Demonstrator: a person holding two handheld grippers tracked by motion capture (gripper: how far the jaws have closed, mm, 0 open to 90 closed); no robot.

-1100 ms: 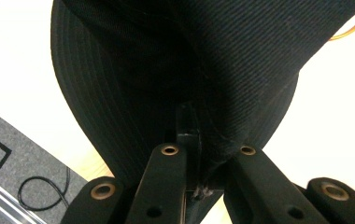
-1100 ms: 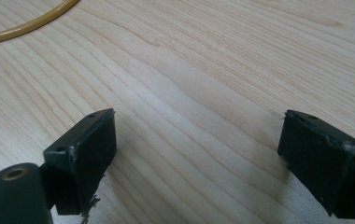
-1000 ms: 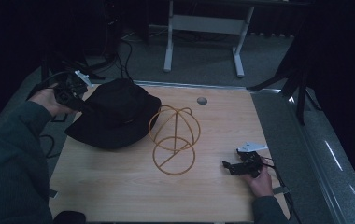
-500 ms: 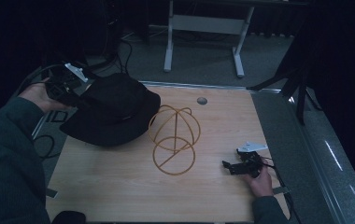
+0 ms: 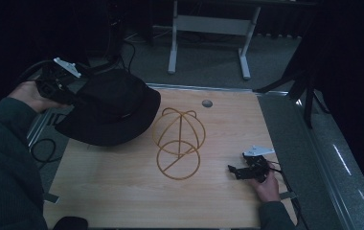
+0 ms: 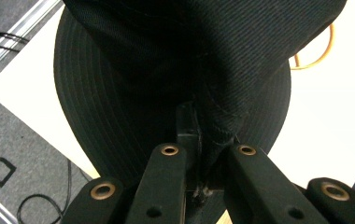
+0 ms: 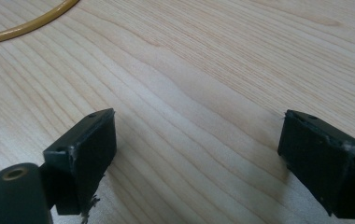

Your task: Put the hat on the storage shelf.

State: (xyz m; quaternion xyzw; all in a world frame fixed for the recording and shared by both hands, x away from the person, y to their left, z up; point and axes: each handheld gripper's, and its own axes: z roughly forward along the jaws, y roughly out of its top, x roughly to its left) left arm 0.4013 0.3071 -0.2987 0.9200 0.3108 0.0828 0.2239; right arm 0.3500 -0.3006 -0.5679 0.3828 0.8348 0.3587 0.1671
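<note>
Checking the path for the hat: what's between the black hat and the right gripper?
High view: the wire hat stand sits between the black hat and the right gripper; the remaining table stretch is bare wood.

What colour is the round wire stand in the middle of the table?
The wire stand is golden yellow, standing on the pale wooden table. The high view shows it best.

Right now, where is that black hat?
In the high view the black hat hangs over the table's far left corner, pinched by the left gripper, just left of the wire hat stand.
</note>
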